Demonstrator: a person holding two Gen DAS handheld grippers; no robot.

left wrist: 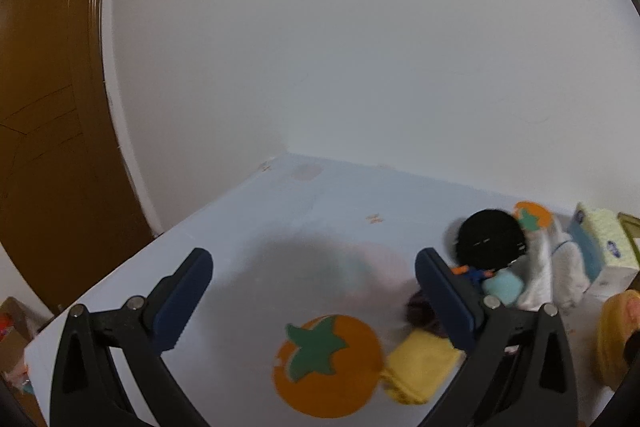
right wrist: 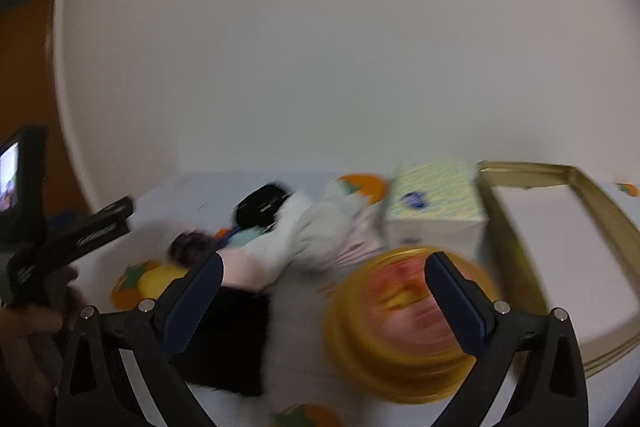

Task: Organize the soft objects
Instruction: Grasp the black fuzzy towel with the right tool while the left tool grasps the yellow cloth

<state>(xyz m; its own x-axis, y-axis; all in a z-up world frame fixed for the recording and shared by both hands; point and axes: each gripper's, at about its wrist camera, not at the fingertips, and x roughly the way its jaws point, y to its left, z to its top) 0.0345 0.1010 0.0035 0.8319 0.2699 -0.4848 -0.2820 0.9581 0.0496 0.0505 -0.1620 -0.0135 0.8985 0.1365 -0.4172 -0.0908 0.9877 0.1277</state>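
A heap of soft things lies on the pale blue tablecloth [left wrist: 280, 211]. It holds a round black plush [left wrist: 490, 241], white clothing [left wrist: 556, 267], a teal piece [left wrist: 502, 287], a dark purple item [left wrist: 420, 307] and a yellow cloth [left wrist: 420, 363]. My left gripper [left wrist: 314, 303] hovers open over the cloth, empty, with the heap by its right finger. My right gripper [right wrist: 324, 303] is open above a round yellow-and-pink thing [right wrist: 404, 323], which is badly blurred. A black cloth [right wrist: 232, 339] lies under its left finger. The white clothing [right wrist: 320, 231] sits just beyond.
A tissue box [right wrist: 436, 207] stands behind the heap, next to a gold-rimmed white tray [right wrist: 560, 251] at the right. Orange fruit prints [left wrist: 328, 367] dot the tablecloth. White walls close the table's far corner. The left gripper's body [right wrist: 80, 231] and a hand show at the left.
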